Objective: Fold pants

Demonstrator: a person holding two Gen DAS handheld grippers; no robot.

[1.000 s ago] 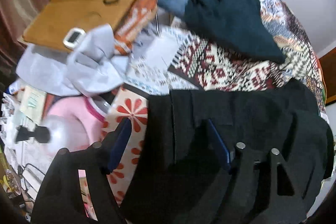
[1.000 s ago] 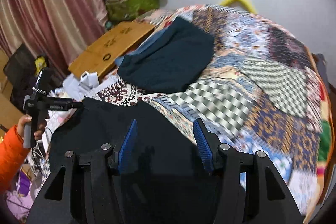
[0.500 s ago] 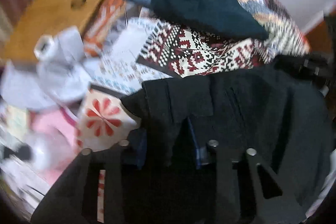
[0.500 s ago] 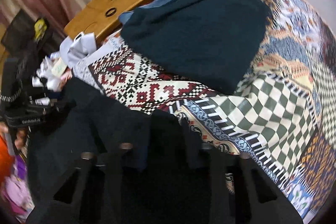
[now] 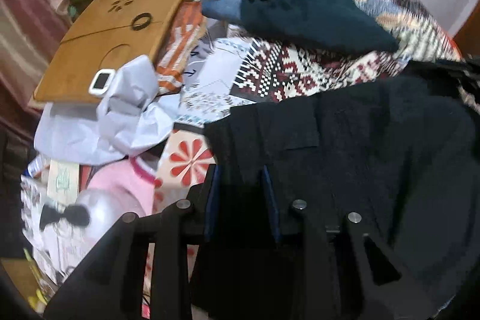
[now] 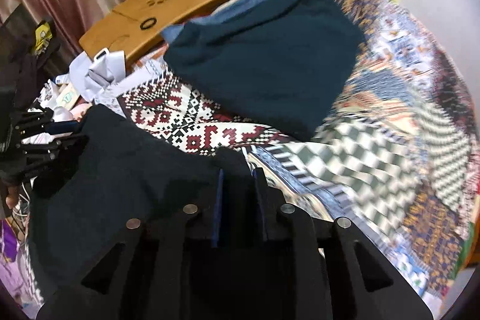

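both the left gripper and right gripper, jaws just closing, pinch the dark, soft fabric pants; a shallow bite could slip when lifted.

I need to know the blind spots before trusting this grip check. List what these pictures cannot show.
- Left wrist view: the black pants run off the lower edge; the left gripper body hides the cloth beneath.
- Right wrist view: the right gripper covers the pinched hem; the patchwork quilt is motion-blurred.
- Right wrist view: the pants' legs are cut off below.
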